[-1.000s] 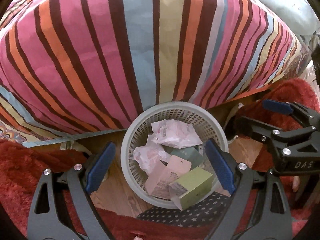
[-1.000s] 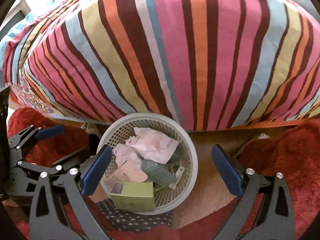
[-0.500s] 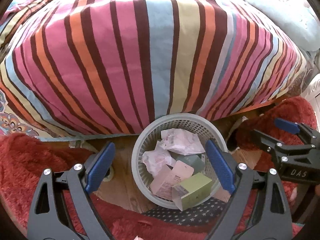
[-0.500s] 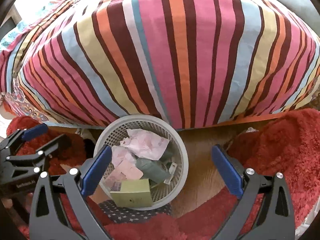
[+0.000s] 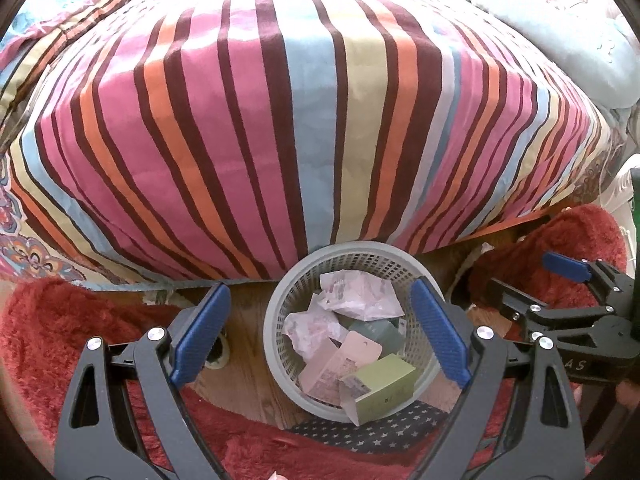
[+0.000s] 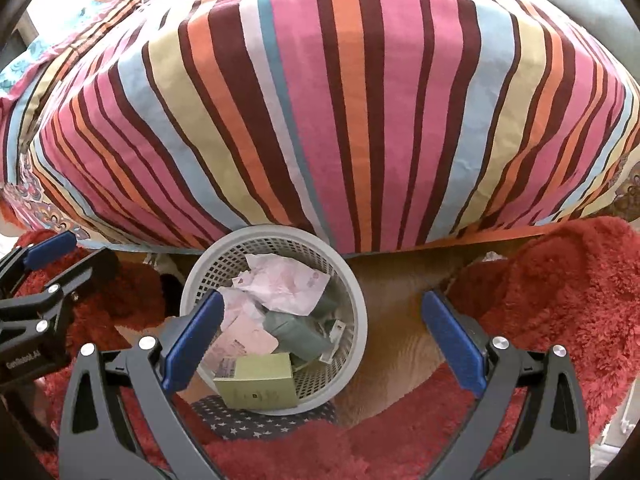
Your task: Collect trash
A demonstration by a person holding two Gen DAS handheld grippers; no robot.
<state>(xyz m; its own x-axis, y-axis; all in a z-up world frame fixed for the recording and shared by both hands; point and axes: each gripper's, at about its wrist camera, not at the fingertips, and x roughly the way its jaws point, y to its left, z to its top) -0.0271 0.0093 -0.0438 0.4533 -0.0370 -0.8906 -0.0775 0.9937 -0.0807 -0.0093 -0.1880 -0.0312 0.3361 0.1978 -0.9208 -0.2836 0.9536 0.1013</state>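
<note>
A grey mesh wastebasket (image 5: 280, 300) stands on the wooden floor against the bed and also shows in the right wrist view (image 6: 352, 280). It holds crumpled pink paper (image 5: 360, 294), a pink tag (image 5: 340, 364), a dark green wrapper (image 6: 296, 330) and a green box (image 5: 384, 388), which also shows in the right wrist view (image 6: 260, 380). My left gripper (image 5: 320, 336) is open and empty above the basket. My right gripper (image 6: 324, 344) is open and empty, just right of the basket, and also shows in the left wrist view (image 5: 560, 300).
A bed with a striped cover (image 5: 300, 120) fills the upper view. Red shaggy rugs (image 6: 560, 300) lie on both sides of the wooden floor (image 6: 400, 312). A dark star-patterned cloth (image 5: 372, 428) lies in front of the basket. The left gripper also shows at the left of the right wrist view (image 6: 40, 280).
Both grippers have pulled up and back from the basket, so it looks smaller and more of the bed shows. Both stay open and empty.
</note>
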